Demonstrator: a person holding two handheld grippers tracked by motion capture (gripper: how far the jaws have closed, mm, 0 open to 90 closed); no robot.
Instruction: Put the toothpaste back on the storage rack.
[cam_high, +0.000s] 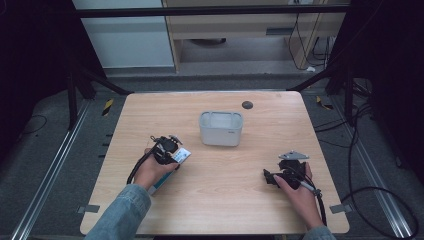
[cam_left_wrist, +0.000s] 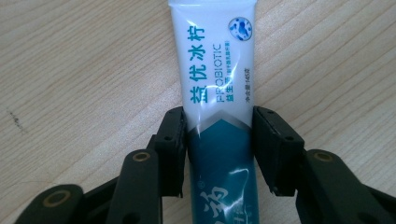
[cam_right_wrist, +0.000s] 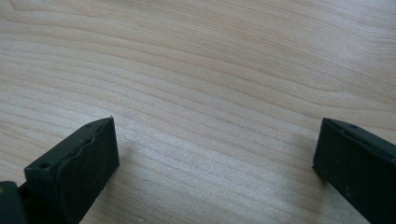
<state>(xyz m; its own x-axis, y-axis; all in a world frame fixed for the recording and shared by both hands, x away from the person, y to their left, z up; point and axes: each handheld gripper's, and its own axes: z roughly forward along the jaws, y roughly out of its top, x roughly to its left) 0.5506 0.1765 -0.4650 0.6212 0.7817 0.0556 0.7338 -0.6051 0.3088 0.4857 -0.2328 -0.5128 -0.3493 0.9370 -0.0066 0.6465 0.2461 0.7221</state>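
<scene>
A toothpaste tube (cam_left_wrist: 217, 70), white at one end and teal at the other with printed lettering, lies flat on the wooden table (cam_high: 225, 195). In the high view the tube (cam_high: 183, 154) sits at the table's left, under a person's left hand. My left gripper (cam_left_wrist: 218, 122) straddles it from above, both black pads touching the tube's sides where white meets teal. In the high view my left gripper (cam_high: 170, 156) points down at the table. My right gripper (cam_right_wrist: 217, 149) stands wide open over bare wood, nothing between its jaws; it rests low at the table's right (cam_high: 270, 177).
A grey-white open bin (cam_high: 221, 136) stands at the middle of the table, beyond both grippers. A small dark round spot (cam_high: 247, 105) lies near the far edge. Cables trail on the floor to the right of the table.
</scene>
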